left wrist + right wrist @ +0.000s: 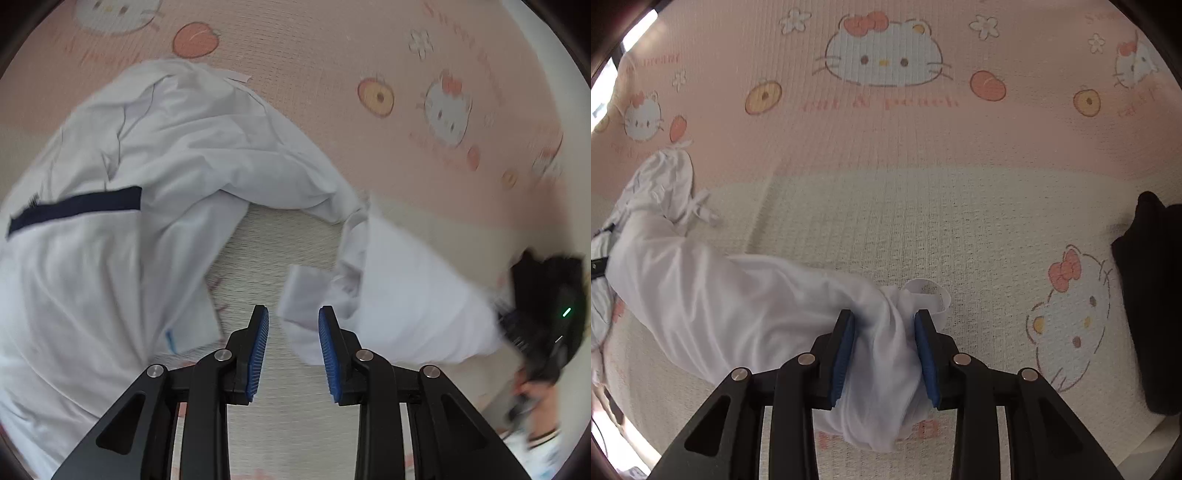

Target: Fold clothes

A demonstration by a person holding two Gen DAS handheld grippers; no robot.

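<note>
Cartoon-cat mat (886, 206) (both views): right jaws pinch white garment (738, 295), left jaws empty.

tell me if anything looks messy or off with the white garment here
The white garment lies crumpled and twisted on the cartoon-print mat, not flat. One end is bunched into a rope between the right gripper pads. The left gripper holds nothing.

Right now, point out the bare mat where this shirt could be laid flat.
Widest free patch: the mat ahead of the right gripper, between the white shirt and the dark cloth. The pink band beyond is bare too. The small gap ringed by shirt folds, ahead of the left gripper, is crowded.
</note>
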